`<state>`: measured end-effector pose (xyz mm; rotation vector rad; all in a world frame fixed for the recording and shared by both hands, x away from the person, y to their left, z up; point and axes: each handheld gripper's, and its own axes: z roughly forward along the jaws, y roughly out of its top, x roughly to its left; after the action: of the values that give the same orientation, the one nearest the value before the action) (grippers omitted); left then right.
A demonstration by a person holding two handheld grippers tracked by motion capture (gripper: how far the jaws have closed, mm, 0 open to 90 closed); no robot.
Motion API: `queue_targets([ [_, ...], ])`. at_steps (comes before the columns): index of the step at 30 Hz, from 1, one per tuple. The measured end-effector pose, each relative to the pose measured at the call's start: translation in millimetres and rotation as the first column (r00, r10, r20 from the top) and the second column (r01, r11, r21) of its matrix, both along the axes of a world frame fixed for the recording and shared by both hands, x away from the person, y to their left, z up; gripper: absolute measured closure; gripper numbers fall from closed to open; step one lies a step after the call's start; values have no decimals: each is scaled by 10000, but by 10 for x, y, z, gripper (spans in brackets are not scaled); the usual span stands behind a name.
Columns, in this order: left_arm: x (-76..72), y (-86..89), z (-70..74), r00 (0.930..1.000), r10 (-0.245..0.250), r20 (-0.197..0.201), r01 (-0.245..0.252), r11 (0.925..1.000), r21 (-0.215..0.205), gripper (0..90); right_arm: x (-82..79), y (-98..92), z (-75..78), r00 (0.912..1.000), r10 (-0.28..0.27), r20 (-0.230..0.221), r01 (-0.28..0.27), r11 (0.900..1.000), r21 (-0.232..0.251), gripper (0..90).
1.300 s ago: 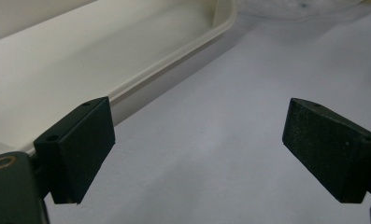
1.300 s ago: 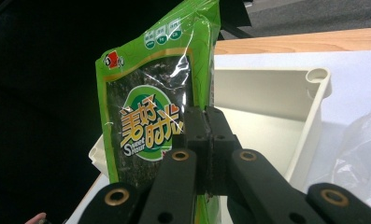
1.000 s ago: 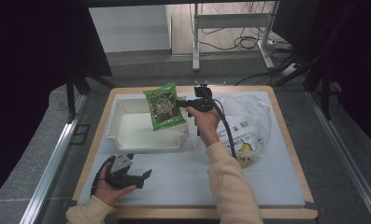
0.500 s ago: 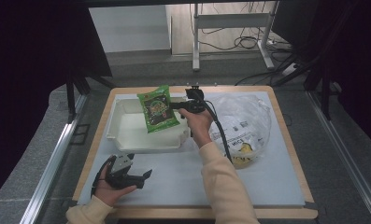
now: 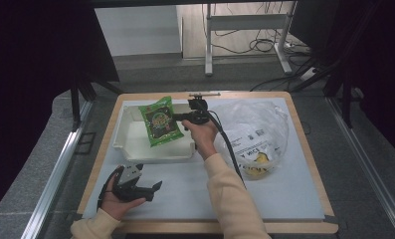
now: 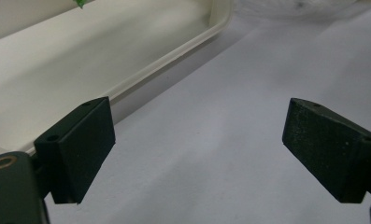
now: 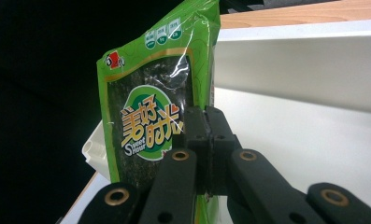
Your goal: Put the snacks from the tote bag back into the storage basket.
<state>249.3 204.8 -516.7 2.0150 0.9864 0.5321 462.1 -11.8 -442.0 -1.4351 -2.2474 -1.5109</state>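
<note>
Right claw (image 7: 206, 140): pinched tight on the edge of the green snack packet (image 7: 155, 112), black pads pressed together over the glossy film. Packet (image 5: 160, 121) flat and rectangular, crinkled foil-like plastic with a dark window and a round printed label, hanging tilted above the white tray (image 5: 130, 144), over the tray's right half and clear of its floor. Right hand (image 5: 200, 130) just right of the tray, at its right wall, cable trailing back along the pale sleeve (image 5: 230, 199).

Left claw (image 5: 152, 186): spread wide, nothing between the matte black, wedge-shaped pads (image 6: 80, 144), held low in the left hand (image 5: 120, 196) in front of the tray's near wall, a little apart from it.

Tray: shallow, rectangular, smooth hard plastic with a rolled rim (image 6: 174, 58), interior bare under the packet. Right of the tray, a clear crumpled plastic bag (image 5: 254, 134), soft and wrinkled, printed labels and something yellow showing through at its near end. Beneath the tray, a smooth pale sheet (image 5: 284, 199) covering the bench (image 5: 304, 137), wooden border showing around it.
</note>
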Motion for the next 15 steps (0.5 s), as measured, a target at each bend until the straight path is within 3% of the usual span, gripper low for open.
queue_targets([
  [15,0,-5,0,10000,-15,5,15,10000,-66,93,42,196,-100,9998,-40,-195,36,9998,-205,896],
])
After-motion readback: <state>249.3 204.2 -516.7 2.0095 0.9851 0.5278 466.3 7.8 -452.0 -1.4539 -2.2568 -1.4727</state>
